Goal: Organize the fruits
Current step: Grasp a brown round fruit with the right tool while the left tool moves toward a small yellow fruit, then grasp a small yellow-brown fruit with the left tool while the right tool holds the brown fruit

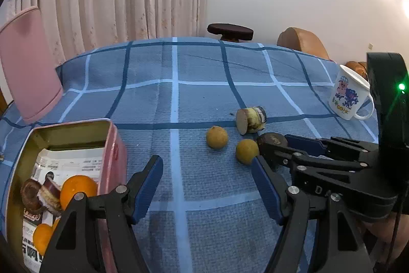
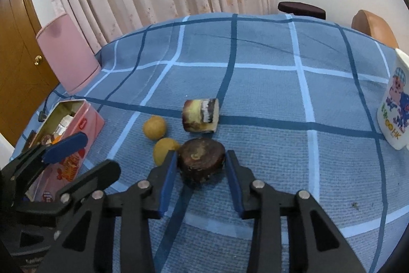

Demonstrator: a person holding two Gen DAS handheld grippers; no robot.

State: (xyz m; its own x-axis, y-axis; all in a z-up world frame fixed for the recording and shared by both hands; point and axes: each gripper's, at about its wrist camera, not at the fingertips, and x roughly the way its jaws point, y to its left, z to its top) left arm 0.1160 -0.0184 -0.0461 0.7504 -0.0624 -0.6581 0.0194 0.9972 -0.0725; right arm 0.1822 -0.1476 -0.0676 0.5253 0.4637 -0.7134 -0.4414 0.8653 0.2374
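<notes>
My right gripper (image 2: 202, 155) is shut on a dark brown round cake (image 2: 202, 160) that rests on the blue checked cloth, with a blue pad pressing on each side of it. Just left of it lie two yellow-green round fruits (image 2: 154, 127) (image 2: 165, 147), the nearer one touching the left finger. A cake roll piece (image 2: 201, 118) lies behind the brown cake. My left gripper (image 1: 205, 163) hovers open over the cloth with nothing between its fingers, to the right of a pink tin (image 1: 112, 145). The tin holds oranges (image 1: 78, 187), cake pieces and a packet.
A white cartoon mug (image 1: 349, 96) stands at the right on the cloth. A pink lampshade-like object (image 1: 28, 68) sits at the far left edge. Stools and a brown chair stand beyond the table, with curtains behind them. Bare cloth stretches across the middle and back.
</notes>
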